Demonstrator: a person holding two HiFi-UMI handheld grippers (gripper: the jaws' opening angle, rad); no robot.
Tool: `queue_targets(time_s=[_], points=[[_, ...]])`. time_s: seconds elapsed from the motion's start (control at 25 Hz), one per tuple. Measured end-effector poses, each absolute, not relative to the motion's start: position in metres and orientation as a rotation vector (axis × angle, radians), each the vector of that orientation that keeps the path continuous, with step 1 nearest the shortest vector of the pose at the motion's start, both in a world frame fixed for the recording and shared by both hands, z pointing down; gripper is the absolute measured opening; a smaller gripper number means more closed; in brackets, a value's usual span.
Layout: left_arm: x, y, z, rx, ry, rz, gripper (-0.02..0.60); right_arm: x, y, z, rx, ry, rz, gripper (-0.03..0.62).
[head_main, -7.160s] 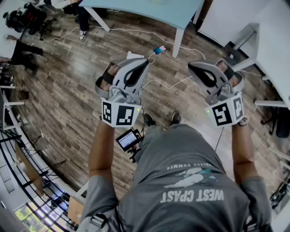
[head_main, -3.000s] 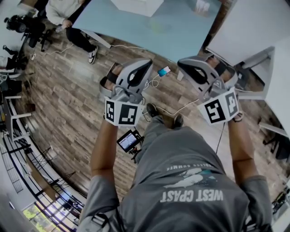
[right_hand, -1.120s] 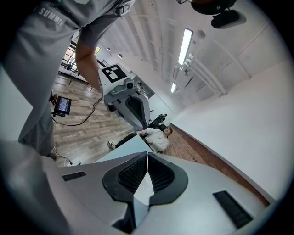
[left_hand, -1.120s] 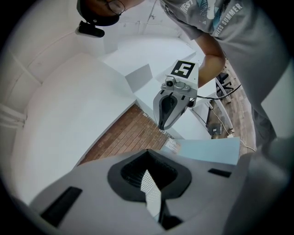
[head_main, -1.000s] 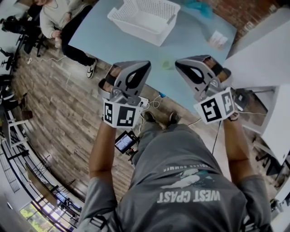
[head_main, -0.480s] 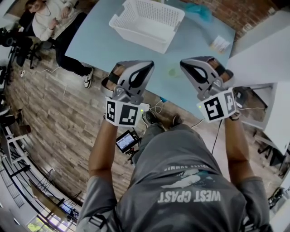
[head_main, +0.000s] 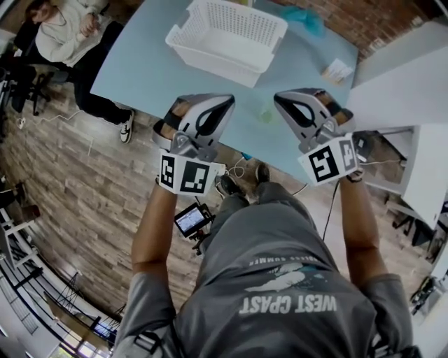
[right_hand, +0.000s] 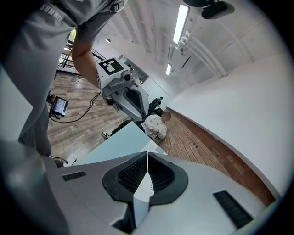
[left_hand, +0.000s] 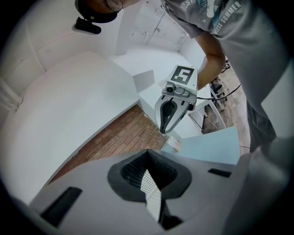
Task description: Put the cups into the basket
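A white mesh basket (head_main: pixel 227 38) stands on the light blue table (head_main: pixel 161 70), toward its far side. A small pale green thing (head_main: pixel 264 112), perhaps a see-through cup, sits on the table between my two grippers; I cannot make out its shape. My left gripper (head_main: pixel 225 103) and right gripper (head_main: pixel 283 102) hover side by side over the table's near edge. Both are shut and hold nothing. In the left gripper view the jaws (left_hand: pixel 148 153) meet at the tips. The right gripper view shows its jaws (right_hand: pixel 147 156) the same way.
A teal thing (head_main: pixel 305 21) lies at the table's far edge and a white card (head_main: pixel 338 70) near the right edge. A seated person (head_main: pixel 66 35) is at the table's left. White furniture (head_main: pixel 406 91) stands to the right. A monitor (head_main: pixel 190 220) with cables hangs over the wood floor.
The table and basket have come into view and drawn closer as I moved up to them. Both grippers stay shut, held out in front at the same spacing.
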State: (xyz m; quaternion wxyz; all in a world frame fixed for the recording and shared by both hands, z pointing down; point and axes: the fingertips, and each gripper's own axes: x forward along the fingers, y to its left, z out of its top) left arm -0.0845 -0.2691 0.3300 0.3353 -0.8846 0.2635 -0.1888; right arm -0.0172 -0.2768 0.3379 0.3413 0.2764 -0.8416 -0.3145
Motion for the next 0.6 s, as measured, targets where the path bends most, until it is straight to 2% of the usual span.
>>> queue_targets(time_s=[0.52, 0.6], points=[[-0.061, -0.328, 0.352, -2.338, 0.781, -0.594, -0.003, 0.012, -0.345, 0.428, 0.534, -2.249, -0.569, 0.018], [-0.057, -0.334, 0.355, -2.338, 0.792, -0.611, -0.003, 0.015, -0.35, 0.454, 0.48, -2.25, -0.498, 0.043]])
